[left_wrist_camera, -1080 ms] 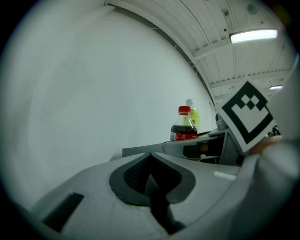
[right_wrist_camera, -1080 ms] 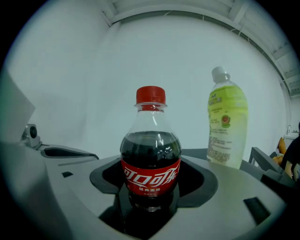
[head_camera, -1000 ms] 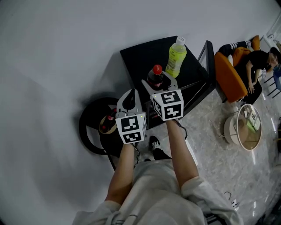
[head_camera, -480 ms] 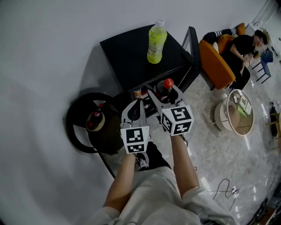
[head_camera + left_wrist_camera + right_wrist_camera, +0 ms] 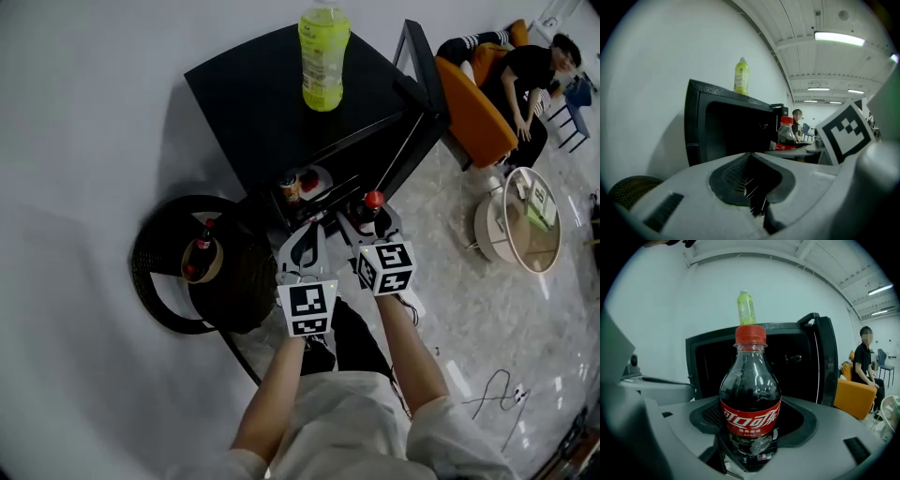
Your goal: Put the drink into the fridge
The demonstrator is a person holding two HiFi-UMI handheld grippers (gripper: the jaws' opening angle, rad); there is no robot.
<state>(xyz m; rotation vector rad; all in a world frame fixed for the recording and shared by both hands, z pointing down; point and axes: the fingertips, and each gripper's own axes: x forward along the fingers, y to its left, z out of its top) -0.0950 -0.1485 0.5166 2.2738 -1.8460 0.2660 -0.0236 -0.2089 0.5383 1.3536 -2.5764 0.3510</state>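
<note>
In front of the fridge [image 5: 253,103], your left gripper [image 5: 301,248] has its jaws pressed together on nothing. Beside it, facing the fridge's open mouth, your right gripper [image 5: 371,223] clamps the cola bottle [image 5: 750,404] low on its body, upright and not yet inside. Held that low, the bottle could tip as you reach in, or knock the cans [image 5: 291,184] inside the fridge. The open door [image 5: 427,80] on the fridge's right could snag your arm.
</note>
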